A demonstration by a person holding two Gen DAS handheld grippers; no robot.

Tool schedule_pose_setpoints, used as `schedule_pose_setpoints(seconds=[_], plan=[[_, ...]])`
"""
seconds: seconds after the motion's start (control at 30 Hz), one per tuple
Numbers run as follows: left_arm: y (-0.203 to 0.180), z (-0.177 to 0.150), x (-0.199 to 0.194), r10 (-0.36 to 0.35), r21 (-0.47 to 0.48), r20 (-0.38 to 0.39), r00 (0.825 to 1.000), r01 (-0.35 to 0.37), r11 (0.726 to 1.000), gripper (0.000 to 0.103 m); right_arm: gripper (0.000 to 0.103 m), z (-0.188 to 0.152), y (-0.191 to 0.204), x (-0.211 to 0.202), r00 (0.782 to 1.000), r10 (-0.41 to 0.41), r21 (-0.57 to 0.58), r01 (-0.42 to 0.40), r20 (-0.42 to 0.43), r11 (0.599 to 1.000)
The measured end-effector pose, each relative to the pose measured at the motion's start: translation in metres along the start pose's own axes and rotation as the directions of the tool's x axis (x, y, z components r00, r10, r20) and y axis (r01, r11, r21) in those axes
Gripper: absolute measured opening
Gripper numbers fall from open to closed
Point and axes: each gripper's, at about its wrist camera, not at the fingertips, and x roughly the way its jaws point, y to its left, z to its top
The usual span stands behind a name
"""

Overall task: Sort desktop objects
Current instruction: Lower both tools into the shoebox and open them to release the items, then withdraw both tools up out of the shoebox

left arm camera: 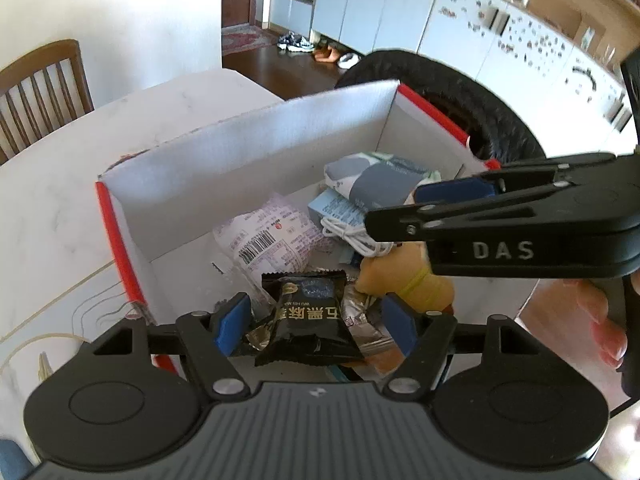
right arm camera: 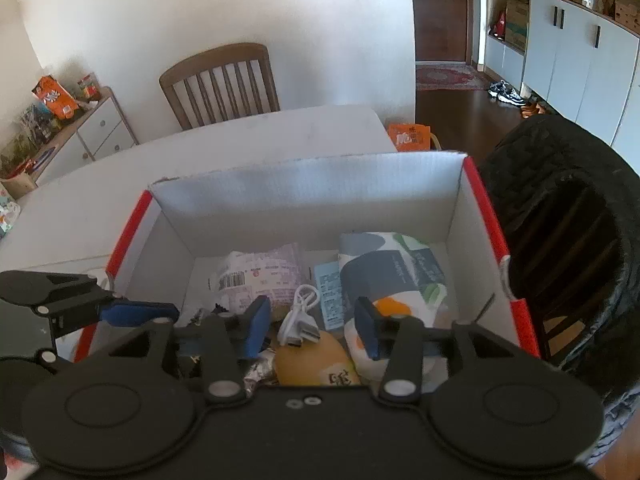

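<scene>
A white cardboard box with red edges point(left arm camera: 248, 152) point(right arm camera: 304, 196) stands on the white table. In it lie a pink barcoded packet point(left arm camera: 268, 236) point(right arm camera: 256, 280), a grey patterned tissue pack point(left arm camera: 376, 180) point(right arm camera: 392, 268), a white USB cable point(left arm camera: 352, 236) point(right arm camera: 300, 316), a yellow bread packet point(left arm camera: 404, 284) point(right arm camera: 316, 364) and a black snack packet point(left arm camera: 308, 320). My left gripper point(left arm camera: 316, 324) is open over the box, its blue pads either side of the black packet without touching it. My right gripper point(right arm camera: 312, 328) is open and empty above the cable and bread; it also shows in the left wrist view point(left arm camera: 400, 208).
A wooden chair point(right arm camera: 220, 84) stands at the table's far side. A black padded chair point(right arm camera: 568, 240) is right of the box. A side cabinet point(right arm camera: 72, 132) with snack bags is at far left. A thin cord point(left arm camera: 48, 340) lies on the table left of the box.
</scene>
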Motion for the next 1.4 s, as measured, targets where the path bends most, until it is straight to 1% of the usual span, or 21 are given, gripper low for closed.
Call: schedule_pose_setpoints(seconds=[0.1,0.13,0.17,0.2,0.23,0.4,0.43,0.5,0.7,0.77,0.83,0.87,0.93,1.13,1.2,1.4], plan=[[0.005,-0.002,-0.012,-0.014,-0.020,0.025,1.000,0.015,1.000,0.072,0.052,0.001,0.000,-0.009,1.000,0.009,0.008,-0.009,0.016,1.000],[0.006,-0.003,-0.015,-0.014,-0.021,0.032,0.999,0.014,1.000,0.076,0.053,0.001,0.000,-0.012,1.000,0.012,0.009,-0.012,0.021,1.000],[0.008,-0.005,-0.019,-0.012,-0.021,0.043,0.999,0.013,1.000,0.078,0.056,0.001,-0.001,-0.015,1.000,0.014,0.011,-0.015,0.026,1.000],[0.009,-0.006,-0.022,-0.012,-0.022,0.053,0.999,0.013,1.000,0.078,0.061,0.000,-0.001,-0.018,0.999,0.015,0.014,-0.015,0.032,1.000],[0.010,-0.007,-0.024,-0.014,-0.024,0.060,0.998,0.016,1.000,0.078,0.063,-0.001,-0.001,-0.020,0.999,0.015,0.017,-0.016,0.036,1.000],[0.013,-0.013,-0.029,-0.032,-0.038,0.078,0.996,0.035,0.999,0.079,0.065,-0.009,-0.002,-0.023,0.999,0.017,0.022,-0.017,0.032,1.000],[0.012,-0.014,-0.030,-0.031,-0.036,0.080,0.996,0.034,0.999,0.080,0.066,-0.011,-0.001,-0.024,0.999,0.018,0.022,-0.018,0.032,1.000],[0.012,-0.016,-0.031,-0.034,-0.032,0.086,0.996,0.037,0.999,0.083,0.071,-0.014,0.000,-0.026,0.999,0.015,0.020,-0.016,0.037,1.000],[0.011,-0.020,-0.039,-0.029,-0.035,0.111,0.993,0.033,0.999,0.086,0.078,-0.019,0.003,-0.035,0.998,0.018,0.028,-0.020,0.064,0.999],[0.011,-0.022,-0.043,-0.025,-0.035,0.117,0.993,0.030,0.999,0.092,0.078,-0.021,0.005,-0.039,0.997,0.016,0.023,-0.018,0.075,1.000],[0.011,-0.024,-0.047,-0.033,-0.026,0.121,0.992,0.036,0.999,0.095,0.079,-0.023,0.007,-0.043,0.996,0.015,0.018,-0.017,0.086,1.000],[0.010,-0.025,-0.051,-0.032,-0.019,0.127,0.991,0.035,0.999,0.098,0.080,-0.025,0.009,-0.045,0.996,0.016,0.016,-0.018,0.091,1.000],[0.008,-0.027,-0.057,-0.016,-0.009,0.139,0.990,0.017,1.000,0.102,0.081,-0.028,0.013,-0.050,0.995,0.016,0.004,-0.017,0.103,1.000],[0.012,-0.033,-0.080,0.008,-0.028,0.183,0.983,-0.003,1.000,0.102,0.085,-0.036,0.025,-0.064,0.989,0.013,-0.038,-0.008,0.144,0.999],[0.015,-0.035,-0.088,0.014,-0.027,0.195,0.981,-0.009,1.000,0.102,0.087,-0.038,0.028,-0.068,0.988,0.012,-0.041,-0.006,0.156,0.999],[0.020,-0.044,-0.109,0.027,-0.035,0.228,0.973,-0.020,0.999,0.102,0.088,-0.044,0.034,-0.080,0.983,0.018,-0.039,-0.011,0.180,0.999]])
